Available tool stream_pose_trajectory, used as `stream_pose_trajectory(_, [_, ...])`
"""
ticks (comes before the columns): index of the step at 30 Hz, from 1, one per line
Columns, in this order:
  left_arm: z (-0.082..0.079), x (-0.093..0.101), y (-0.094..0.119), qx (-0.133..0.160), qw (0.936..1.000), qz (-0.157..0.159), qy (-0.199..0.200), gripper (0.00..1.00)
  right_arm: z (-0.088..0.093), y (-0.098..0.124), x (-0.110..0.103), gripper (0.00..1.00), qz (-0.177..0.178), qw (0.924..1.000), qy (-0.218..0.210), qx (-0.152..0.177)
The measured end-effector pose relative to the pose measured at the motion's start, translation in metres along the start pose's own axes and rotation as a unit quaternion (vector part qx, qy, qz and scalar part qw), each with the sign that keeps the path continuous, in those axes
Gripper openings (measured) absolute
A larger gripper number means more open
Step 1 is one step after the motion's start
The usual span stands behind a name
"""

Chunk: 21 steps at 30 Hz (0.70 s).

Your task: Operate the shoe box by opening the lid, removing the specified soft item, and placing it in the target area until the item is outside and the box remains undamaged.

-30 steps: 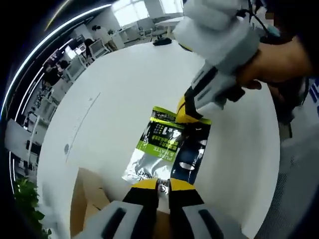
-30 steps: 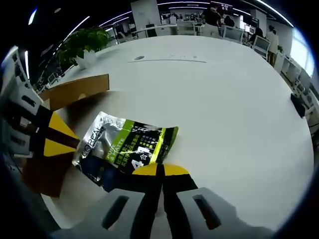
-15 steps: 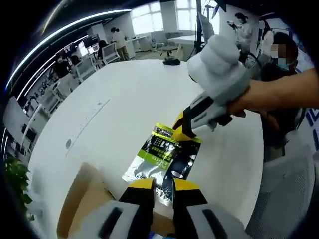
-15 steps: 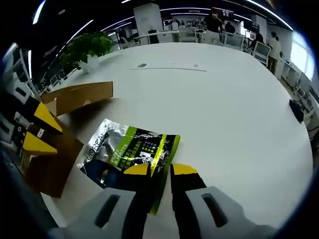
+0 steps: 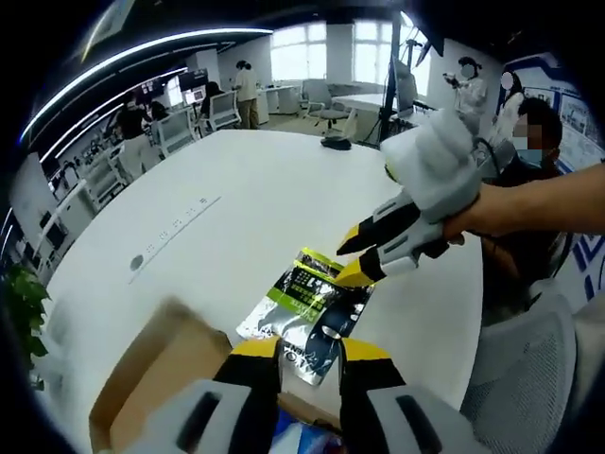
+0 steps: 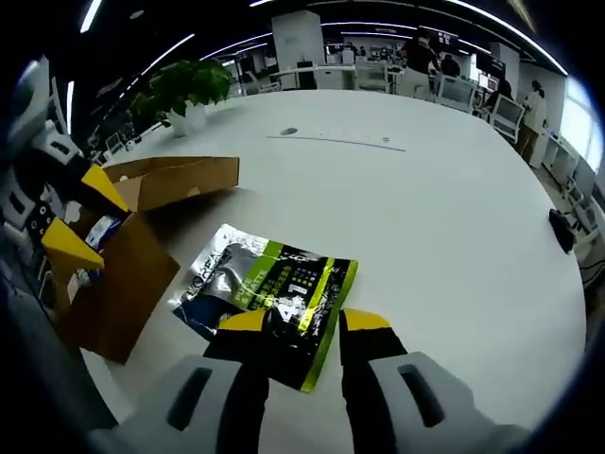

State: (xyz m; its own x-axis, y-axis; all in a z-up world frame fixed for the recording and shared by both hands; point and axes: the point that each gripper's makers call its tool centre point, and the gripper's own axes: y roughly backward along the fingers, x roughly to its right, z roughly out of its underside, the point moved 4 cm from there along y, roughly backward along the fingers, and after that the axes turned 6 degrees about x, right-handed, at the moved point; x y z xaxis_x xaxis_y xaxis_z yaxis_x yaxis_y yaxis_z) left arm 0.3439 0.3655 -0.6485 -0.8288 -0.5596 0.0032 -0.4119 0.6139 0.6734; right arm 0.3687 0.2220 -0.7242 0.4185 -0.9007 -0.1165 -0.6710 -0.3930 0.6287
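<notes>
At centre-bottom of the right gripper view, one pouch point(image 6: 269, 293) lies flat on the white table point(image 6: 454, 208), its near edge just ahead of my right gripper point(image 6: 303, 322), whose jaws stand apart and hold nothing. At left sits one open cardboard box point(image 6: 132, 255). In the left gripper view I see the pouch point(image 5: 307, 307) beyond my left gripper point(image 5: 309, 348), also spread and empty, the right gripper point(image 5: 364, 257) at the pouch's far edge and the box point(image 5: 156, 374) at lower left.
</notes>
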Motion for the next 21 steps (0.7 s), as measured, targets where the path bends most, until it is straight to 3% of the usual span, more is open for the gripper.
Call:
stream_pose_trajectory(15, [0.013,-0.012,0.045,0.053,0.9972,-0.022,0.048,0.37,-0.025,0.027,-0.024,0.38,-0.019,0.9996,0.008,0.021])
stream_pose_trajectory(21, [0.019,-0.011,0.063,0.068,0.9966,-0.020,0.042,0.45,-0.033,0.036,-0.034,0.42,-0.026,0.9992,0.017,0.024])
